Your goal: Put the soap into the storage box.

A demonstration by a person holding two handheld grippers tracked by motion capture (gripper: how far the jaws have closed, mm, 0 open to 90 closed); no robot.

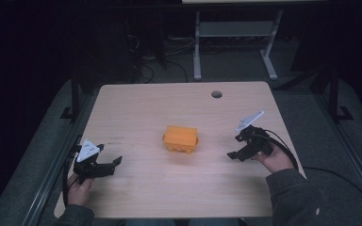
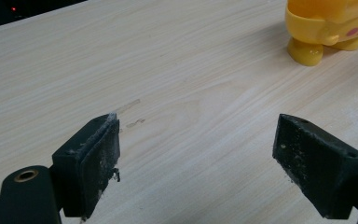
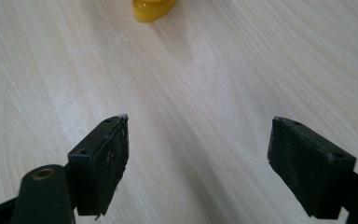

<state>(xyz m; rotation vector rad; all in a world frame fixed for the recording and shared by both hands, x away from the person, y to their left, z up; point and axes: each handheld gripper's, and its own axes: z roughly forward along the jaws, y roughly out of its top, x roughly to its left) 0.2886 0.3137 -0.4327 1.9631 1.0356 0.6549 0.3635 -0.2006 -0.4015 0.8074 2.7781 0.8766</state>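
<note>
Toy: small yellow-orange plastic box on feet (image 1: 181, 139), mid pale wooden surface (image 1: 136, 101).
Left hand-held gripper (image 1: 114, 165): left of toy, spread wide, empty.
Right hand-held gripper (image 1: 236, 154): right of toy, spread wide, empty.

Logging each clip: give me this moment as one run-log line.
left gripper: open, empty | right gripper: open, empty | yellow toy: mid-table, between them, untouched | table: wooden
</note>
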